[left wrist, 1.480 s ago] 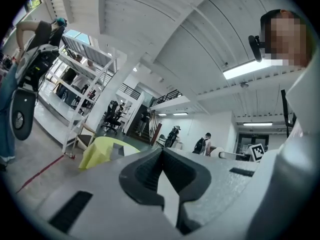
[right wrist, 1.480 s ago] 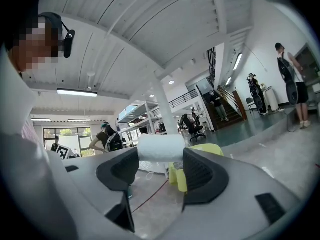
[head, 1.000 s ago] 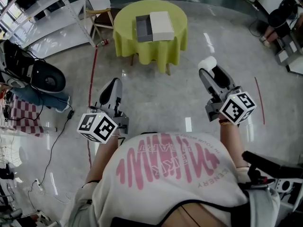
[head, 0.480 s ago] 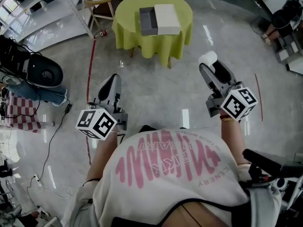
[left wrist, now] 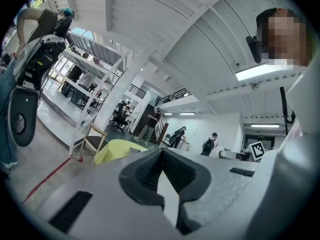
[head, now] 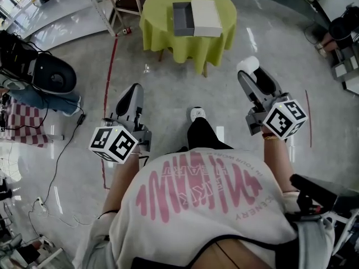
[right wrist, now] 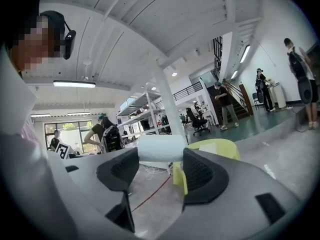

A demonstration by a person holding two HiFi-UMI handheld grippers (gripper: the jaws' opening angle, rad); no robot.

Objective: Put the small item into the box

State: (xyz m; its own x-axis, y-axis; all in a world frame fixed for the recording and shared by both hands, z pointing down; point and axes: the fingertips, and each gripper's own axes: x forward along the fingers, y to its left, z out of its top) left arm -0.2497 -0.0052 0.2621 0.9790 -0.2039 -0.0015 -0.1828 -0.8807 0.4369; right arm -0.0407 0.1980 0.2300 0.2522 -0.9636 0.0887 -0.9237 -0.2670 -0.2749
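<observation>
Small item (right wrist: 161, 148), a white stubby roll, sat clamped at the very tips of the right gripper (right wrist: 160, 157). Its long axis appeared to run crosswise, from one jaw to the other, with its ends against the pads. From the head view the same white item (head: 247, 70) capped the right gripper (head: 248, 76), held out in front of the person and pointing ahead.

The left gripper (left wrist: 161, 156) had its jaws pressed together with nothing between them. It hung at about the same reach on the other side (head: 133, 94).

Between the two grippers, a shoe (head: 196, 114) showed in front of the body on the grey floor (head: 168, 94).

Well beyond all that stood the round table (head: 168, 38) under a yellow-green cloth. On it lay the grey box (head: 183, 19), open at the top, with a white lid (head: 206, 17) just beside it on the right, apparently touching.

The box lay far ahead of the loaded gripper and to its left, roughly in line with the gap between the two grippers and well apart from both. My judgement is that the coming move turned on this offset. The lid lay on the side nearer the right gripper, so the item would have to cross over it or swing in leftward to reach the open tray.
</observation>
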